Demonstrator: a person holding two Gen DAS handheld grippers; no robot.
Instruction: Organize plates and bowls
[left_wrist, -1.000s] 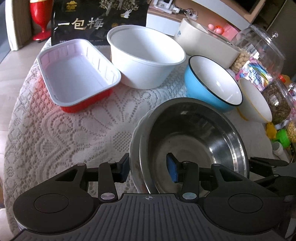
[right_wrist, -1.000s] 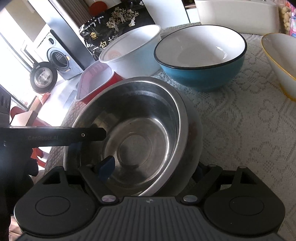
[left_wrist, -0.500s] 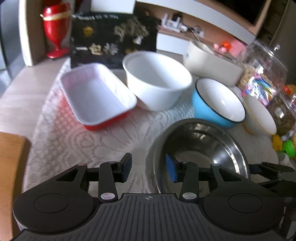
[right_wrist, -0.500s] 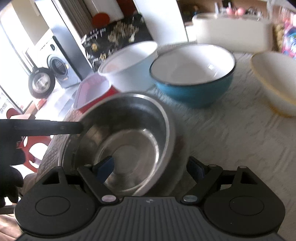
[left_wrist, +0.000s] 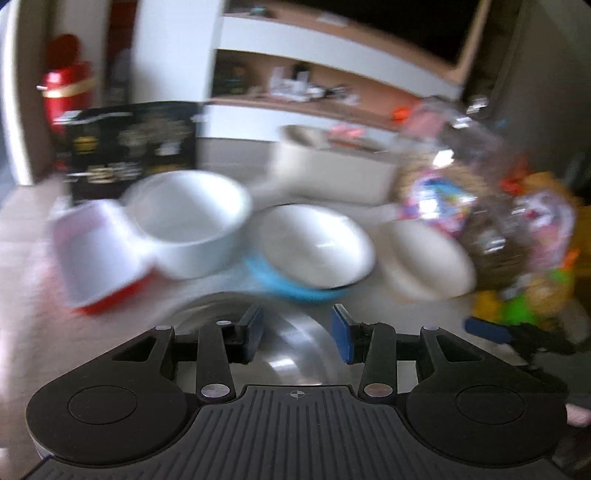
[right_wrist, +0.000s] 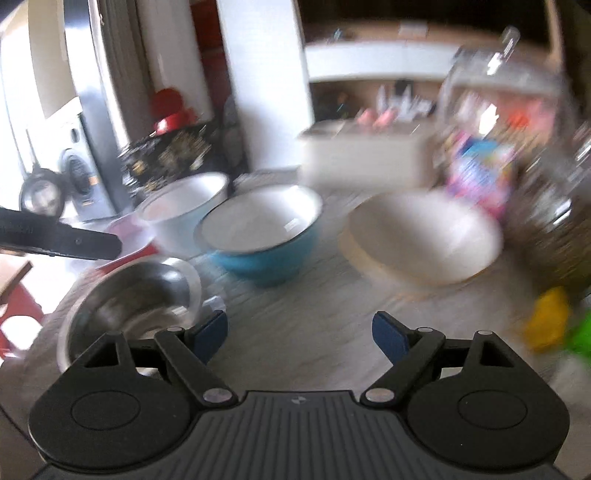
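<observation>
Left gripper (left_wrist: 296, 334): jaws spread, nothing between the pads; it hangs over the near rim of the steel bowl.
Right gripper (right_wrist: 300, 336): jaws spread wider, empty, over bare tablecloth (right_wrist: 303, 295) just right of the steel bowl.
Steel bowl (right_wrist: 133, 299): nearest dish, at the table's near left edge, apart from the others.
Steel bowl handling: likely light, stiff and slick; a pinch across the thin rim looks the surest hold, and it may skate on the cloth.
Blue bowl (right_wrist: 258, 236): white inside, next row back, just beyond the steel bowl.
Cream bowl (right_wrist: 424, 240): right of the blue one, beside the snack jars (right_wrist: 517, 147).
Blue and cream bowl handling: probably ceramic, heavier and chippable; take them at the rim and set them down softly.
White bowl (left_wrist: 188, 221): further left; looks like thin plastic.
Red tray (left_wrist: 99, 251): white-lined, touching or just beside the white bowl; blur leaves it unclear.
Left view only: the tray's full outline.
Right view only: the steel bowl's whole shape, and a washing machine (right_wrist: 74, 173) beyond the table.
</observation>
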